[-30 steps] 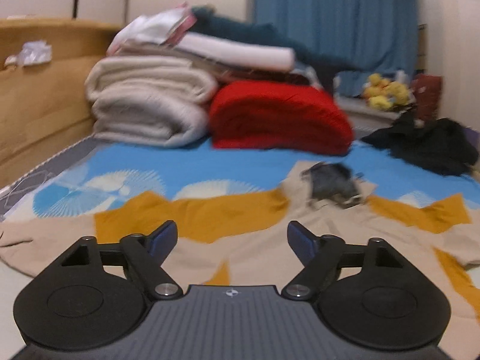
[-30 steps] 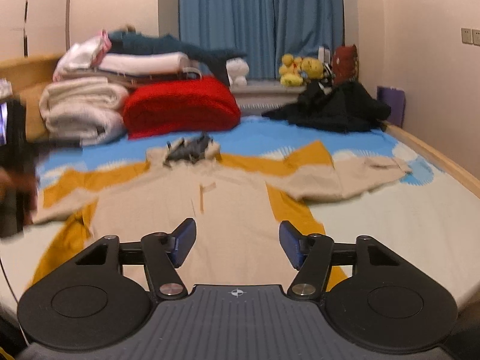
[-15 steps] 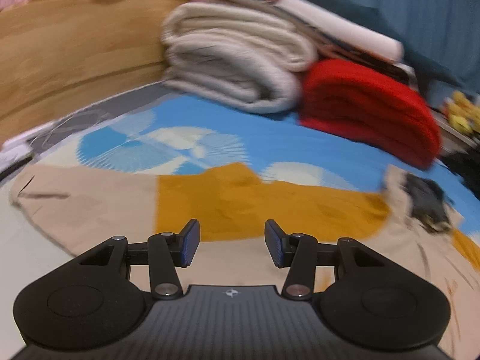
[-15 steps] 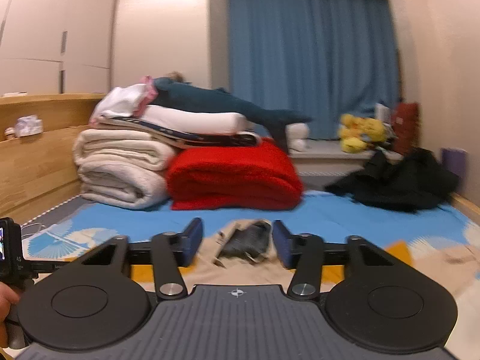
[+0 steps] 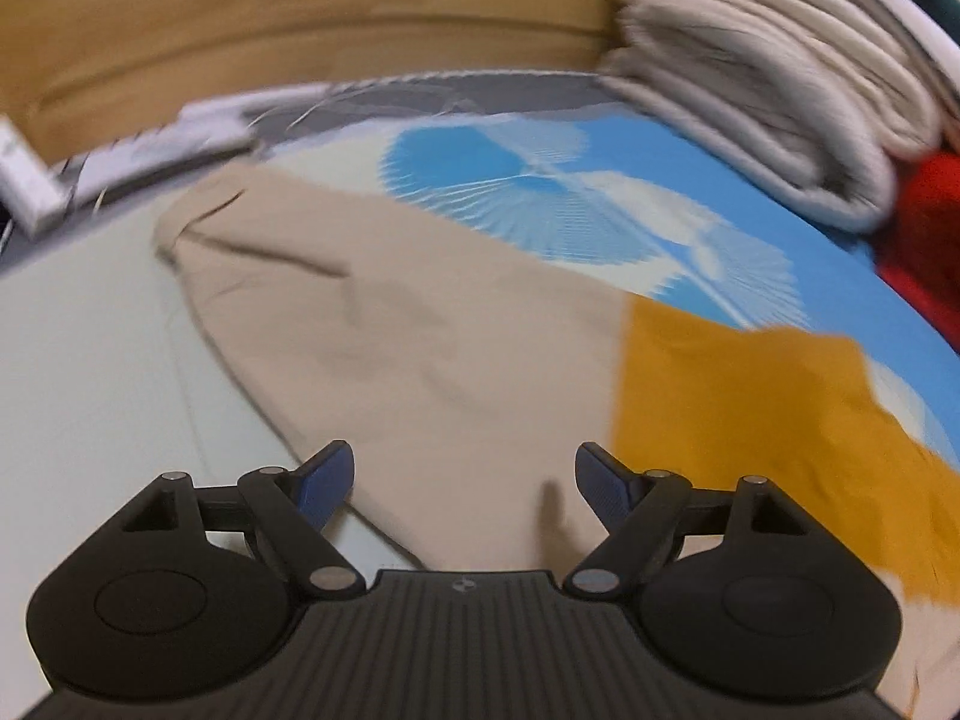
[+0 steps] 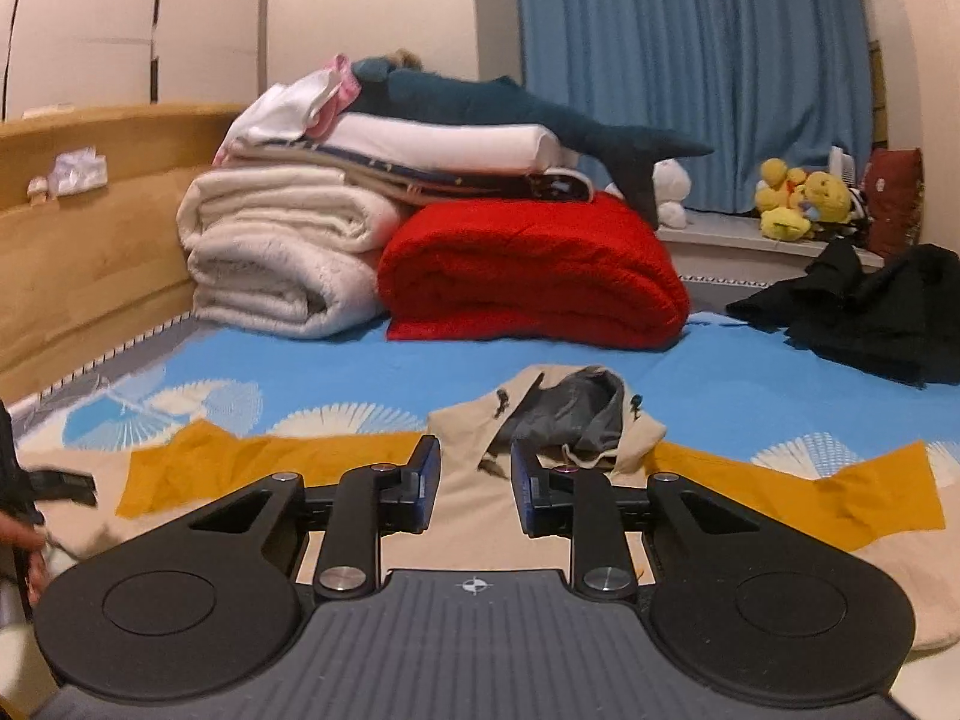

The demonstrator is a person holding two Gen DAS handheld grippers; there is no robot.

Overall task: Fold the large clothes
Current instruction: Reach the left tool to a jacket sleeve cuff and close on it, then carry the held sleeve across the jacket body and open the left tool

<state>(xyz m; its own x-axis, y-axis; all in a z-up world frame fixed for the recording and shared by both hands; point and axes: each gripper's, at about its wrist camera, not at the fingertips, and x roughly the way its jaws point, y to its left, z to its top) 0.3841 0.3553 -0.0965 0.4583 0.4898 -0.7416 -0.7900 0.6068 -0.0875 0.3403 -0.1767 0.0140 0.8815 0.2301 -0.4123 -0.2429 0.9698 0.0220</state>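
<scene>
A large beige and mustard coat (image 6: 468, 498) lies spread flat on the bed, its grey-lined collar (image 6: 570, 414) toward the blankets. Its left sleeve (image 5: 432, 324) stretches out beige with a mustard band (image 5: 750, 414). My left gripper (image 5: 462, 483) is open and empty, low over the beige sleeve near its cuff end. My right gripper (image 6: 474, 486) is open with a narrow gap between the jaws, empty, hovering over the coat's chest just below the collar. The left gripper's hand shows at the far left edge of the right wrist view (image 6: 24, 516).
Folded cream blankets (image 6: 282, 252) and a red blanket (image 6: 534, 270) are stacked at the head of the bed, with a plush shark (image 6: 516, 108) on top. A black garment (image 6: 870, 312) lies at the right. A wooden headboard (image 6: 84, 228) runs along the left.
My left gripper swung left and down toward the sleeve's cuff end, narrowed at mid-swing, then opened wide again. My right gripper narrowed its jaws and moved forward toward the collar.
</scene>
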